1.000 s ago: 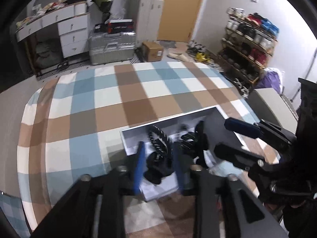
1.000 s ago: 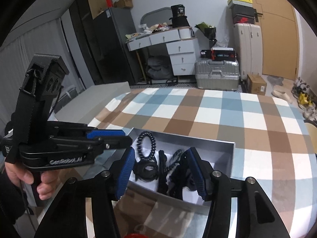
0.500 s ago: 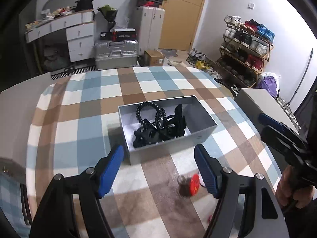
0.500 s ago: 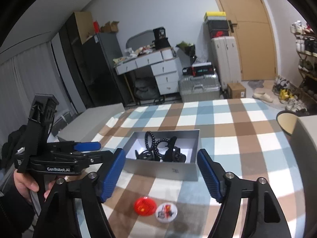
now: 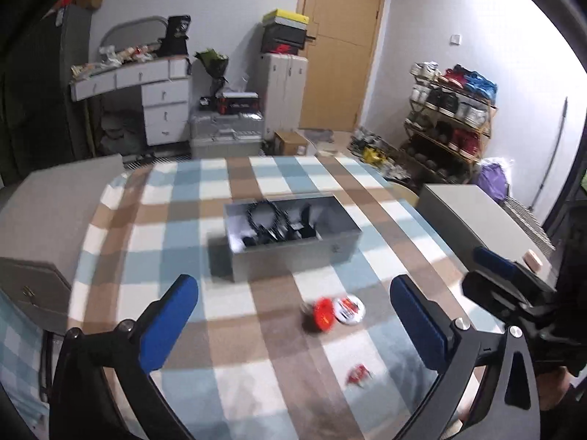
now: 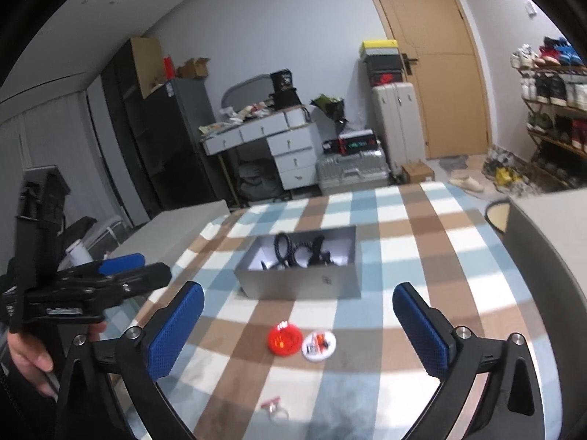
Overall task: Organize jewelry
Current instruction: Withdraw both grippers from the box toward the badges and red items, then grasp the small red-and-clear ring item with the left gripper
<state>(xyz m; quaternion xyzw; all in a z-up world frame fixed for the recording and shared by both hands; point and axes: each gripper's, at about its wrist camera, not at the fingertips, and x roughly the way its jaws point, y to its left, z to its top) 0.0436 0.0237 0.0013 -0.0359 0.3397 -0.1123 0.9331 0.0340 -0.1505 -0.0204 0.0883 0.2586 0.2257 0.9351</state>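
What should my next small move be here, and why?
Probably bring the right gripper down toward the red round piece on the checked cloth. Both grippers' jaws are opening with nothing between them, the grey box already holds dark bead strings, and the red piece, the white round piece beside it and a small ring-like item lie outside the box.

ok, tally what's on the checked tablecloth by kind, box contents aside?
Grey rectangular box: 1
Red round disc: 1
White round disc with red print: 1
Small red-and-clear piece near the table's front edge: 1
Total: 4
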